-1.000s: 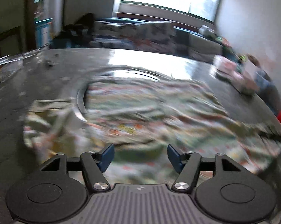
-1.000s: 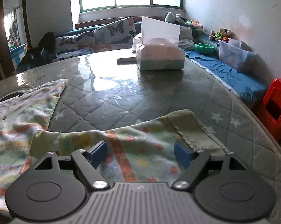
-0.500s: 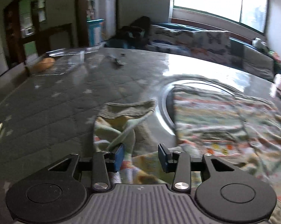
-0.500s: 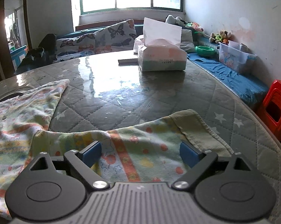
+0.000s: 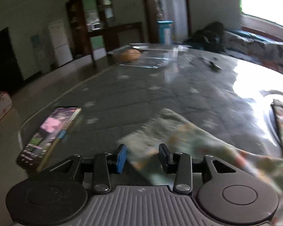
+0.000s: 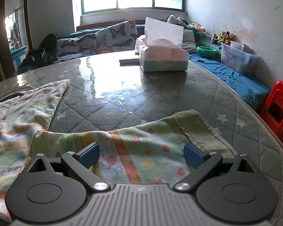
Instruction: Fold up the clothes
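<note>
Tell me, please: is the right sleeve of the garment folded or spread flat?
Spread flat. The sleeve lies stretched out on the table, its ribbed cuff pointing away from the garment body, with no fold over it.

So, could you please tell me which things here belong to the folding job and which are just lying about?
For the job:
- patterned garment
- its right sleeve, between the opening fingers of the right gripper
- its left sleeve, by the left gripper

Lying about:
- tissue box
- book
- clear container
- red stool
</note>
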`<control>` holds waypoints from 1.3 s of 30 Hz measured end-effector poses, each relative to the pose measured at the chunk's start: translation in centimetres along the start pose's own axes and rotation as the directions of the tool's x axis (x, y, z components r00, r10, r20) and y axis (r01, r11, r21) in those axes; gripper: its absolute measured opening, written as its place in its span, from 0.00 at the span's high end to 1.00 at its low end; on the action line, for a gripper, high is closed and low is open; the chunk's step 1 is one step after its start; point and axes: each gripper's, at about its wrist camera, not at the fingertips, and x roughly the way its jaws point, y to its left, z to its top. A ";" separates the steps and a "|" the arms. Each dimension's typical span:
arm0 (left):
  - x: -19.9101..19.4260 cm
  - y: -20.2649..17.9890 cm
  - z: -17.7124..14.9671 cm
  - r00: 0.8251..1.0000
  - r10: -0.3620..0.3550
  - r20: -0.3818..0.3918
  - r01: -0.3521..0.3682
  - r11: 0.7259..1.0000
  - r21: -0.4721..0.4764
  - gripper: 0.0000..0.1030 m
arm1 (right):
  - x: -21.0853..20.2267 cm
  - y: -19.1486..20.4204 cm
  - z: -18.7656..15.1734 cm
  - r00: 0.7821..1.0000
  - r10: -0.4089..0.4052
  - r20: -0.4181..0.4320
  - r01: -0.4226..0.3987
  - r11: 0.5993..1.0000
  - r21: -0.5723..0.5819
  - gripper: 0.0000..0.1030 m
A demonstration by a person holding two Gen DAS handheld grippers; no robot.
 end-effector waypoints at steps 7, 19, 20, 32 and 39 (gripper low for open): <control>-1.5 -1.1 0.9 0.987 -0.158 0.021 0.157 0.987 0.026 0.61 | 0.0 0.0 0.0 1.000 -0.002 -0.002 0.002 1.000 -0.001 0.02; 2.3 -2.6 1.4 0.997 -0.057 0.050 0.047 0.984 0.173 0.55 | 0.1 0.0 -0.1 1.000 -0.001 -0.001 0.001 1.000 0.002 0.02; 2.6 -2.3 1.6 0.997 -0.055 0.046 0.047 0.985 0.168 0.53 | 0.1 0.0 -0.1 1.000 -0.001 0.000 0.001 1.000 0.002 0.02; -4.6 -5.0 0.5 0.946 -0.323 0.025 0.316 0.937 0.149 0.55 | 0.1 0.0 -0.1 1.000 -0.001 -0.003 0.001 1.000 -0.001 0.00; -9.2 -9.6 -3.7 0.845 -0.533 -0.051 0.524 0.805 0.278 0.54 | 0.1 0.0 -0.1 1.000 0.000 -0.002 0.000 1.000 0.001 0.00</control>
